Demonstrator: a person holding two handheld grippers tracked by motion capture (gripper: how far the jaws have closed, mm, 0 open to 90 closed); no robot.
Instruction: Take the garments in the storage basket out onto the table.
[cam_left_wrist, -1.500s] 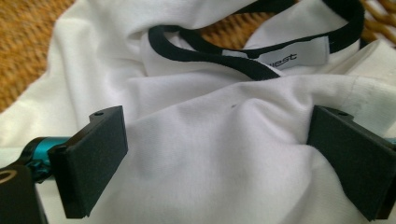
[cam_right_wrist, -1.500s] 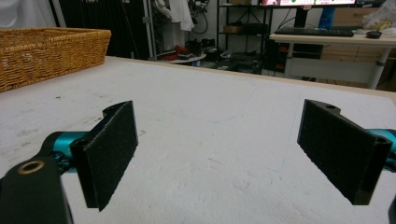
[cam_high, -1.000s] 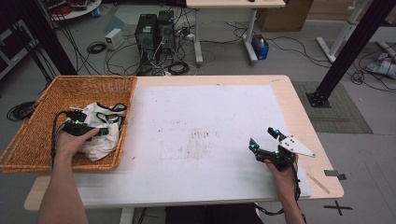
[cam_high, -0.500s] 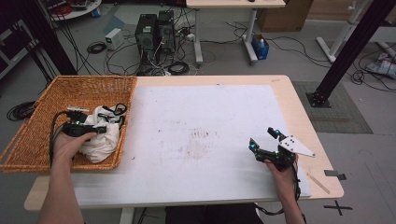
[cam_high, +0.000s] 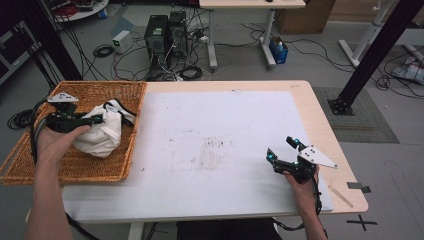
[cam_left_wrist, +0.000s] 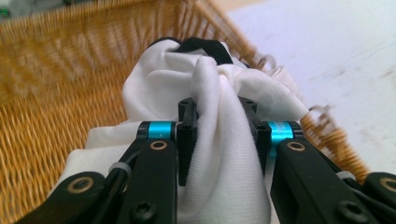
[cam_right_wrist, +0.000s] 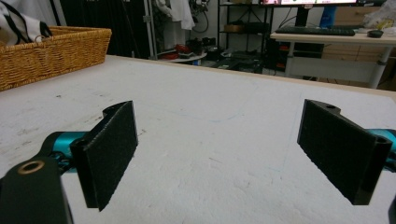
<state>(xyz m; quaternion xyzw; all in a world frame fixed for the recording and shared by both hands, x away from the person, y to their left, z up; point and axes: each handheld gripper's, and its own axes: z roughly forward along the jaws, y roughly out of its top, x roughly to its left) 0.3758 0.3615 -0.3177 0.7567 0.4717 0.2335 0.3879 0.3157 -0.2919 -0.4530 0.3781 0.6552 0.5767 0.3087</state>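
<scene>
Left gripper (cam_left_wrist: 218, 116), jaws just closed, pinches a white cloth (cam_left_wrist: 219, 154) in the wicker basket (cam_high: 107, 170) at nine o'clock; right gripper (cam_right_wrist: 219, 154) rests wide open.

We see a white cloth (cam_high: 100, 134) with black trim lying in a golden-brown woven basket (cam_high: 75, 165). We see the left gripper (cam_left_wrist: 219, 121), black with bright blue bits, and white cloth bunched between its black pads. We see the right gripper (cam_high: 282, 152), black too, with blue bits and a grey plate on top. The table (cam_high: 225, 150) has a white top with small grey smudges and a pale wood edge.
</scene>
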